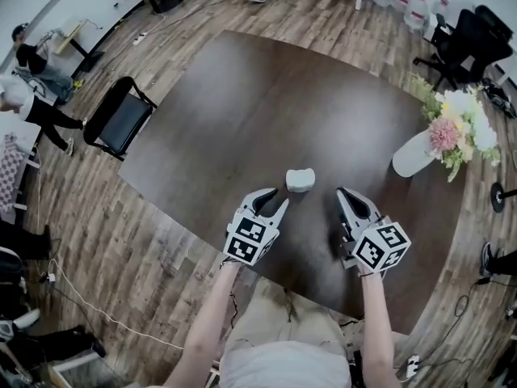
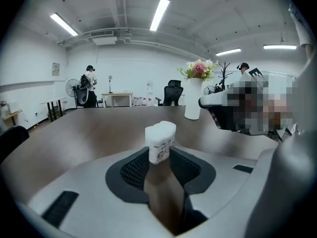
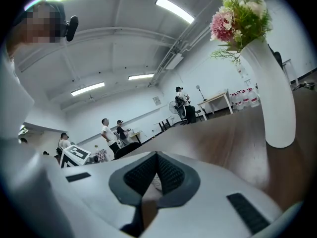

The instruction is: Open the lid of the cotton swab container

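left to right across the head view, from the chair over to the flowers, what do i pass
black chair → left gripper → cotton swab container → right gripper → white vase of flowers

We're in an open office: big dark meeting table (image 1: 266, 111) centre frame, black swivel chair (image 1: 468, 39) upper right, strip lights (image 2: 161, 14) overhead.
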The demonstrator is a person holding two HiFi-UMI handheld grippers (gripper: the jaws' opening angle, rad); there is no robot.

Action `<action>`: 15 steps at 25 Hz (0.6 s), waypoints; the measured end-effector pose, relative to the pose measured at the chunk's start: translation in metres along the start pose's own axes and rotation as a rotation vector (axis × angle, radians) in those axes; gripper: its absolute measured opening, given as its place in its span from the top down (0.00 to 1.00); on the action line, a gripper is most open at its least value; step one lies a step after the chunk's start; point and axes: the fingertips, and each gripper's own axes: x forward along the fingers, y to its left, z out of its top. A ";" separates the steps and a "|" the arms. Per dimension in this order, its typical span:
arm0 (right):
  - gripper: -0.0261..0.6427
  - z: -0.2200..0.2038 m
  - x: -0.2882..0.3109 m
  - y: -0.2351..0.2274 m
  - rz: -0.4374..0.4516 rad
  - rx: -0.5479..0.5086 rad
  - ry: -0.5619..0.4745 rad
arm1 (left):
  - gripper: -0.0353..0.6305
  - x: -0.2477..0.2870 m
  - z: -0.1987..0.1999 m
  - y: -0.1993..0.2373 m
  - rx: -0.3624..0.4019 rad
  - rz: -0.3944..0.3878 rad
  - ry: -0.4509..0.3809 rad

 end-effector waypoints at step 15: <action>0.93 -0.027 -0.011 -0.027 -0.070 0.072 0.029 | 0.50 0.069 -0.003 0.002 0.175 -0.186 0.072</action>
